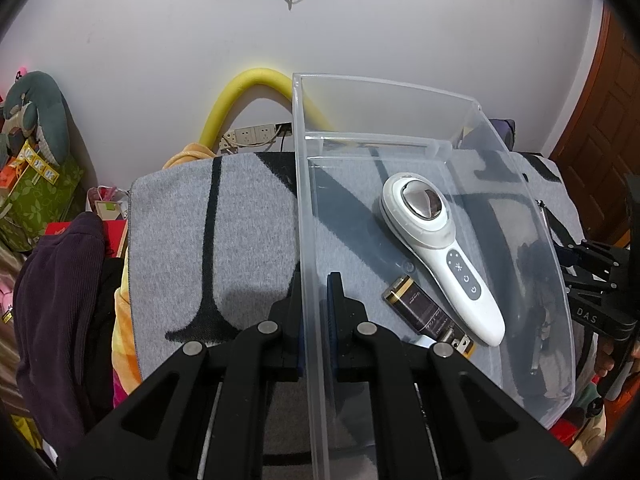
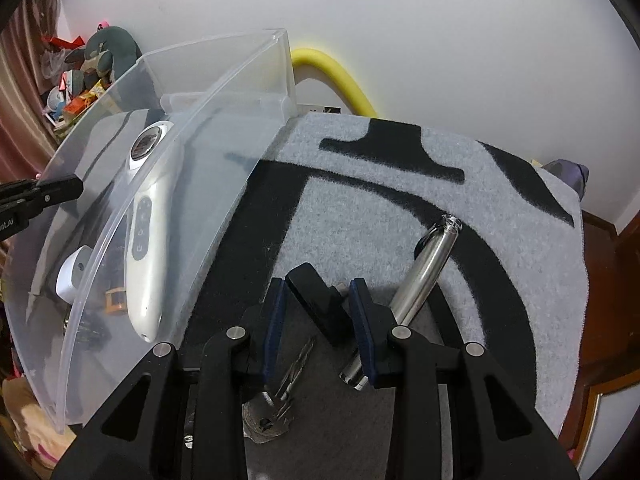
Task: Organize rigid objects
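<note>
- Left gripper (image 1: 314,312) is clenched on the near left wall of the bin (image 1: 520,184), one finger outside the wall and one inside.
- Right gripper (image 2: 320,312) straddles a black block (image 2: 318,304) with its fingers spread; whether the pads touch it I cannot tell.
- Clear plastic, the bin sits on the grey-and-black mat (image 1: 240,220) and holds a white massager (image 1: 440,248) lying diagonally, with a dark battery (image 1: 424,314) just beside its handle.
- Beside the right gripper a steel flashlight (image 2: 428,268) lies on the mat, its rear end passing behind the right finger (partly hidden there); a key (image 2: 288,384) lies under the gripper, near the block.
- Only the right wrist view shows the block, flashlight, key and a small white round thing (image 2: 74,276) inside the bin.
- Only the left wrist view shows the battery clearly.
- Behind the mat a yellow tube (image 1: 244,92) arches against the wall.
</note>
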The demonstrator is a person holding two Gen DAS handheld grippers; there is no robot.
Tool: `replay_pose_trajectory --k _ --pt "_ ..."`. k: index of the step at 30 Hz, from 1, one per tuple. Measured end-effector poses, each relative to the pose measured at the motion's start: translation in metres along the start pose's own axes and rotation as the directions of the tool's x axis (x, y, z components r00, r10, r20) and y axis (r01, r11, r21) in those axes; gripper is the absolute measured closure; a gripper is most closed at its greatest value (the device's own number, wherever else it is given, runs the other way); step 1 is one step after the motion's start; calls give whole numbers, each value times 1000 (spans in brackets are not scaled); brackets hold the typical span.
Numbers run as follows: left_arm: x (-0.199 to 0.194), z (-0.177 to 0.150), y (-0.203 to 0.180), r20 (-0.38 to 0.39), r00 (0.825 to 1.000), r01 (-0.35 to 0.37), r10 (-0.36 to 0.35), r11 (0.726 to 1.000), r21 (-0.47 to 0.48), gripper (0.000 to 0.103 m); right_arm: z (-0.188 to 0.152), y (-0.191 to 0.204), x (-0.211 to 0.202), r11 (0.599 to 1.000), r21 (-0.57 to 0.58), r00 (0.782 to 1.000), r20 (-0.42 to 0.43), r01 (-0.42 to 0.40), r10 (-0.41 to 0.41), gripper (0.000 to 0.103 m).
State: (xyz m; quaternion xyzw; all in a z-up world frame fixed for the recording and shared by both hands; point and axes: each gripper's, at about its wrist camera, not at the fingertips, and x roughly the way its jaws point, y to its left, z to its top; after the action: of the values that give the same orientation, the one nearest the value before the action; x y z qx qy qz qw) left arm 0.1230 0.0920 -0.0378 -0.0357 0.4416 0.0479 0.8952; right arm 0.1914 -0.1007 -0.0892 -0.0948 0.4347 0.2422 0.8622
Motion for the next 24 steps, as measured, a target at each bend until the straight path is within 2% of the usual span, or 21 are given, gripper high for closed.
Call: replay_pose_trajectory --k 1,3,7,13,19,21,24 --pt "0 0 0 0 1000 0 0 1000 0 96 -1 0 -1 1000 -1 1000 4 10 -10 86" --pt "0 0 0 -1 1000 0 0 1000 0 96 -3 -3 -3 1000 12 1000 6 4 -4 95" --pt "0 -1 0 -1 1000 3 -3 1000 -2 96 -4 -14 -13 998 57 999 34 -26 24 96" --pt "0 -1 0 0 1000 1 -1 1000 -2 96 10 -3 -50 997 42 990 129 -62 56 96" --pt "1 -1 0 -1 1000 2 -2 1000 -3 96 36 45 -81 990 -40 964 224 -135 141 96" --pt "1 -1 0 -1 1000 3 -3 1000 -4 96 44 66 -82 985 -84 959 227 -152 168 96" --pt "1 -1 1 -2 1000 10 -10 1000 -10 96 50 91 -69 976 -145 963 188 -165 191 96"
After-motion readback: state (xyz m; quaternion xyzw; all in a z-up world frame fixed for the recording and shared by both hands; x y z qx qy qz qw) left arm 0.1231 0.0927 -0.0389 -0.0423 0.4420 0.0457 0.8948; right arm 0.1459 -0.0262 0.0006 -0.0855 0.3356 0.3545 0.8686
